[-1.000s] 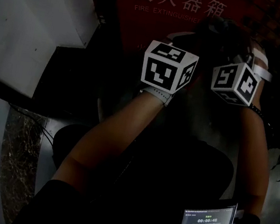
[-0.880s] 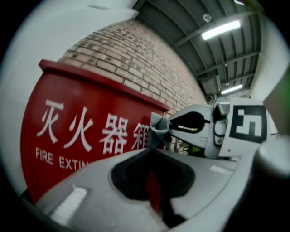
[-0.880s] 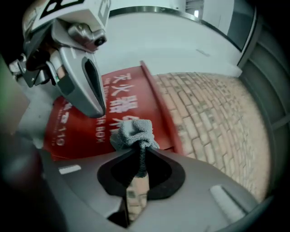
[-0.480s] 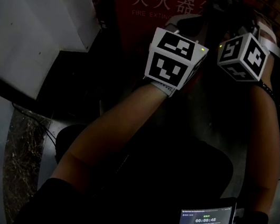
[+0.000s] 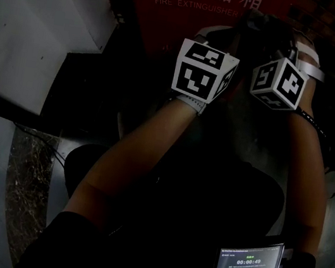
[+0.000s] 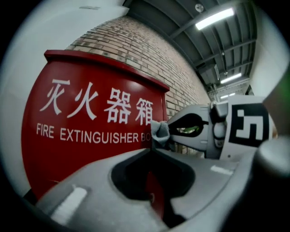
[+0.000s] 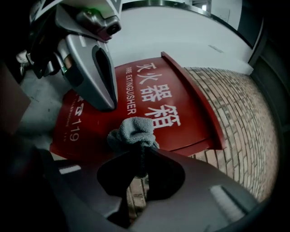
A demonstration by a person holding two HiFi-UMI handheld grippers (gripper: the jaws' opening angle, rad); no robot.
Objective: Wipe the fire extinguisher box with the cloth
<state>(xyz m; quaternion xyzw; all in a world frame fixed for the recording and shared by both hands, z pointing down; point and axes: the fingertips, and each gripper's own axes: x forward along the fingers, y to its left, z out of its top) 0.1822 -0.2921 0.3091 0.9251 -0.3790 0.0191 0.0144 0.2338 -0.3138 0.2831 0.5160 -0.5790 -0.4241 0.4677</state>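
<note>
Right gripper (image 7: 141, 152) dropped slightly; jaws pinch light, limp grey cloth (image 7: 133, 130) by its bunched middle, facing rigid red fire extinguisher box (image 7: 190, 122); left gripper (image 6: 153, 152) jaws closed, empty.

Glossy, smooth red paint on the fire extinguisher box (image 6: 90, 113), sheet metal by the look, with a soft sheen over the white lettering. Rough, matt brick wall (image 6: 145, 50) behind it. Nubby grey cloth (image 7: 133, 130), matt and terry-like, pinched in the right tool (image 7: 140, 152). Smooth, faintly satin grey plastic on the left tool (image 6: 150, 149), shell and jaws alike.
</note>
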